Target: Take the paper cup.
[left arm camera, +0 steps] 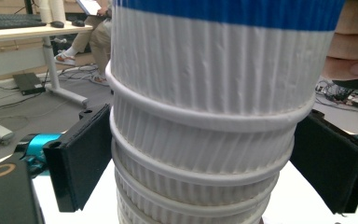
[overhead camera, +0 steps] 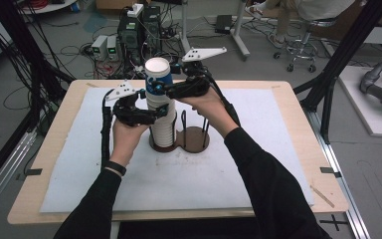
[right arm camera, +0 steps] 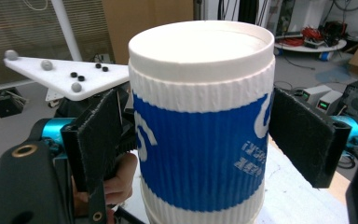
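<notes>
From the high view, a tall stack of ribbed white paper cups (overhead camera: 160, 117) stands in one ring of a dark brown two-ring wire cup holder (overhead camera: 193, 138) at the middle of a white mat (overhead camera: 258, 164) on a light wooden table (overhead camera: 298, 107). The top cup, white with a blue band (overhead camera: 157, 79), stands well above the rest. The left gripper (overhead camera: 151, 115) reaches in from the left at the middle of the stack, and the right gripper (overhead camera: 166, 89) comes from the right at the level of the blue-banded cup.

In the left gripper view, the stack of cups (left arm camera: 200, 140) sits between the two black padded jaws. The left pad lies against the cup rims; the right pad appears just beside them, so whether the jaws grip cannot be told.

In the right gripper view, the blue-banded cup (right arm camera: 200, 140) stands between the jaws. Both pads flank it closely at the band; the left pad touches the ribbed wall, the right pad looks just apart, so a firm hold cannot be told.
</notes>
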